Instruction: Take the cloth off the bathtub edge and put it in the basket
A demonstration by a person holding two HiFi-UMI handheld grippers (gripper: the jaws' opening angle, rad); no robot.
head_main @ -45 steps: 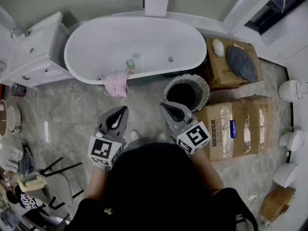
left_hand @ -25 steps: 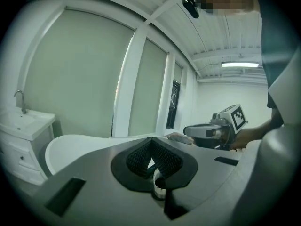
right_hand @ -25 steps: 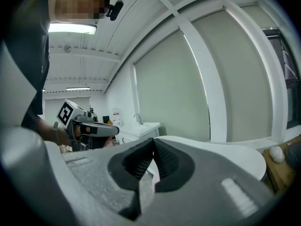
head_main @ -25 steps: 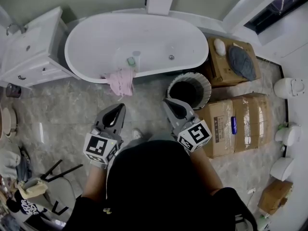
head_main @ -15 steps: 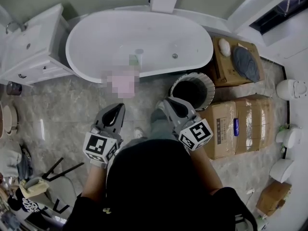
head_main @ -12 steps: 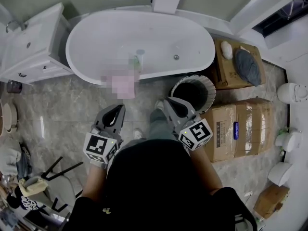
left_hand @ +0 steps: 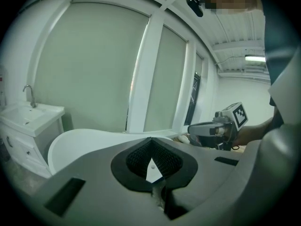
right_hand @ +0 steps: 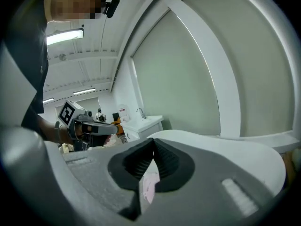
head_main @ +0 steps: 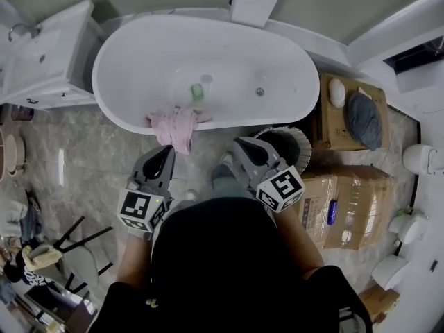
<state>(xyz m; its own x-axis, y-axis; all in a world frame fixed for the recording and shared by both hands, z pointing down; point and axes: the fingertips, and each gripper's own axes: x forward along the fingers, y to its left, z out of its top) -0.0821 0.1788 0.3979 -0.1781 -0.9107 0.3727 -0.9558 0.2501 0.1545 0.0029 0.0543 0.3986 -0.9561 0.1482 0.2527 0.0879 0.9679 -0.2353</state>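
A pink cloth point(head_main: 177, 125) hangs over the near edge of the white bathtub point(head_main: 125, 54). My left gripper point(head_main: 166, 152) is shut and empty, with its tip just below the cloth's lower end and apart from it. My right gripper point(head_main: 238, 146) is also shut and empty, to the right of the cloth. The round dark basket point(head_main: 301, 139) stands on the floor behind the right gripper, partly hidden by it. In the left gripper view the left gripper point(left_hand: 151, 141) points at the bathtub point(left_hand: 80, 140) rim. In the right gripper view the right gripper point(right_hand: 153, 142) points the same way, at the bathtub point(right_hand: 235, 142).
A white sink cabinet point(head_main: 48, 47) stands left of the tub. Cardboard boxes point(head_main: 347, 200) sit to the right of the basket, one carrying a grey cushion point(head_main: 365, 120). A small green item point(head_main: 197, 91) lies inside the tub. A black chair point(head_main: 76, 245) is at lower left.
Both grippers have moved forward toward the tub, so the cloth and basket now lie much closer to their tips. Both stay shut and empty.
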